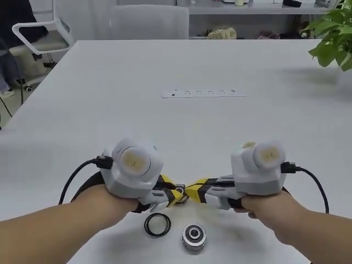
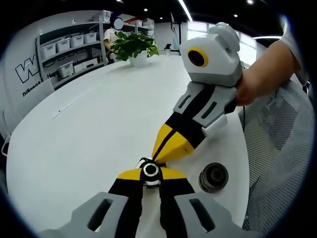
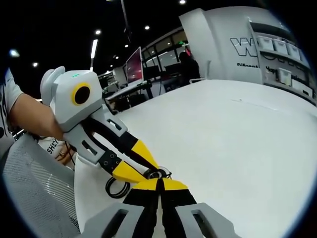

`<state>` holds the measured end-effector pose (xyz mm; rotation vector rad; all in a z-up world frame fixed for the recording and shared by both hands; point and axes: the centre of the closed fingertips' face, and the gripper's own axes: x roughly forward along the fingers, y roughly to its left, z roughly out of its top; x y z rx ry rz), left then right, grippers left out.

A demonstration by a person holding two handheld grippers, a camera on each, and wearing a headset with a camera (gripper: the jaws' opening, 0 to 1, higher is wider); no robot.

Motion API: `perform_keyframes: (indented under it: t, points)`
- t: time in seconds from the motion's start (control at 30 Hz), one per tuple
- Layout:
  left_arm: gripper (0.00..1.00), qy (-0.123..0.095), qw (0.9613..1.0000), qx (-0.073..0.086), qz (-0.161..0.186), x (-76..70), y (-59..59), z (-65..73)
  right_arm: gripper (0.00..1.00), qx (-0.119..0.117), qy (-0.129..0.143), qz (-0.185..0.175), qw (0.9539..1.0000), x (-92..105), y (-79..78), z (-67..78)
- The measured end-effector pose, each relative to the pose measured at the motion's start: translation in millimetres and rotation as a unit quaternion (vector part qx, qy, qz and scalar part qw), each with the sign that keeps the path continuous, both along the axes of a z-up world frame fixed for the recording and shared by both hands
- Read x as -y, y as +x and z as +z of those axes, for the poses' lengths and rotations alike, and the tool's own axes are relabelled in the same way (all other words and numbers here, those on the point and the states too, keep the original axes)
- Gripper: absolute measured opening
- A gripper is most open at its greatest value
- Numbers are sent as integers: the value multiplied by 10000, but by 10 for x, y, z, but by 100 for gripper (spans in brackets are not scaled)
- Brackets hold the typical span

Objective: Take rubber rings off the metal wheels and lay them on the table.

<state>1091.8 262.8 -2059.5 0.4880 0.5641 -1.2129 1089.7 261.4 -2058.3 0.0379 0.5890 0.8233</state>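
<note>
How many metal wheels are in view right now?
2. The left gripper clamps the first wheel, with the right gripper touching it. The second wheel lies on the table beside a loose rubber ring. None seems hidden.

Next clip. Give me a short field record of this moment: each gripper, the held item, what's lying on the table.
left gripper: jaws shut on a small wheel
right gripper: jaws shut, tips against that wheel; grip on its ring unclear
loose ring: black, flat on the table
second wheel: on the table beside the loose ring, not touching it
power strip: farther back, mid-table
</note>
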Motion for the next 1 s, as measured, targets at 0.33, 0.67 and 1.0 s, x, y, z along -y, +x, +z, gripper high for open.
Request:
perform_keyframes:
  t: [0.33, 0.67, 1.0]
  points:
    - [8, -10, 10000, -3, -1, -4, -16, 1, 0, 33, -14, 80, 10000, -25, -19, -1]
    - [8, -37, 10000, 5, -19, -6, -22, 1, 0, 75, 213, 164, 9996, -95, -28, 73]
    - [8, -54, 10000, 17, -47, -4, -20, 2, 0, 66, 231, 144, 9996, -81, -30, 62]
